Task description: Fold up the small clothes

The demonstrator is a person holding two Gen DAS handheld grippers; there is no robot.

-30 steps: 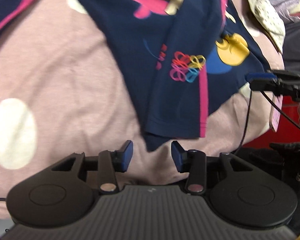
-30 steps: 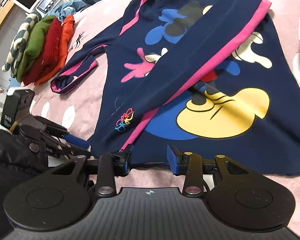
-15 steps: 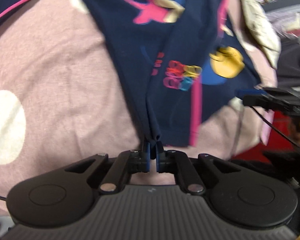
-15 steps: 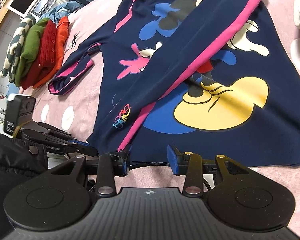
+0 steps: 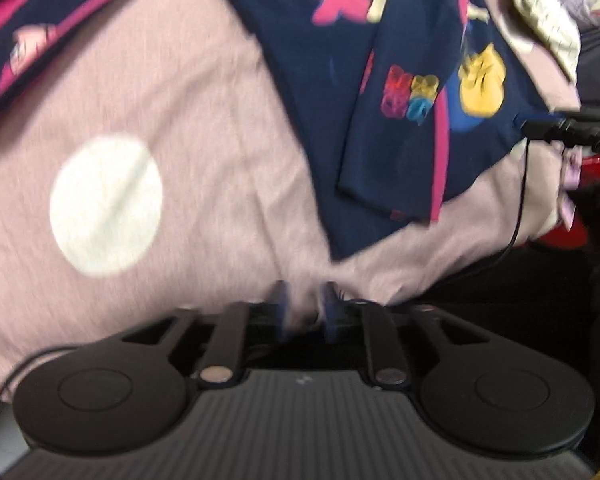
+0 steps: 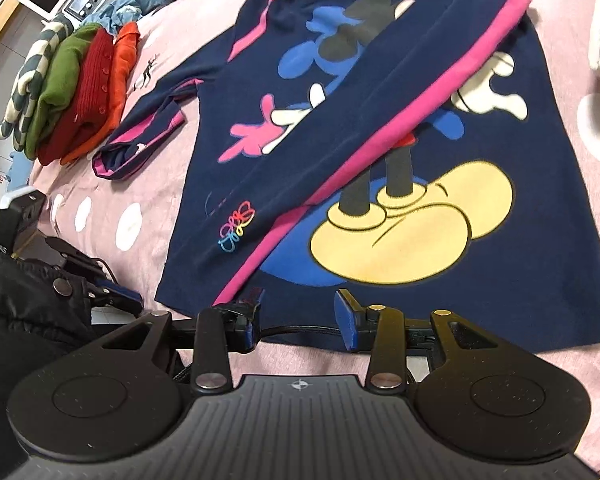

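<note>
A navy long-sleeved shirt [image 6: 236, 184] with a cartoon print lies flat on the pink bedsheet [image 5: 160, 92]. One sleeve [image 6: 384, 92] with a pink stripe is folded diagonally across it. In the left wrist view the shirt's lower corner [image 5: 340, 236] rests on the sheet just ahead of my left gripper [image 5: 304, 306]. That gripper's jaws are opening and only sheet shows between them. My right gripper [image 6: 298, 314] stands open over the shirt's bottom hem, with nothing between its fingers. The left gripper [image 6: 116, 298] also shows at the shirt's lower left corner in the right wrist view.
A pile of folded clothes [image 6: 72, 92] in green, red and orange sits at the far left of the bed. A white patterned cloth [image 5: 540, 20] lies beyond the shirt's right side. A person's black sleeve [image 6: 16, 304] is at the left, and a cable [image 5: 520, 208] hangs off the bed's edge.
Half a second ago my left gripper was shut on the shirt's lower corner. It has since let go and drawn back, and the corner lies on the sheet. The right gripper has not moved.
</note>
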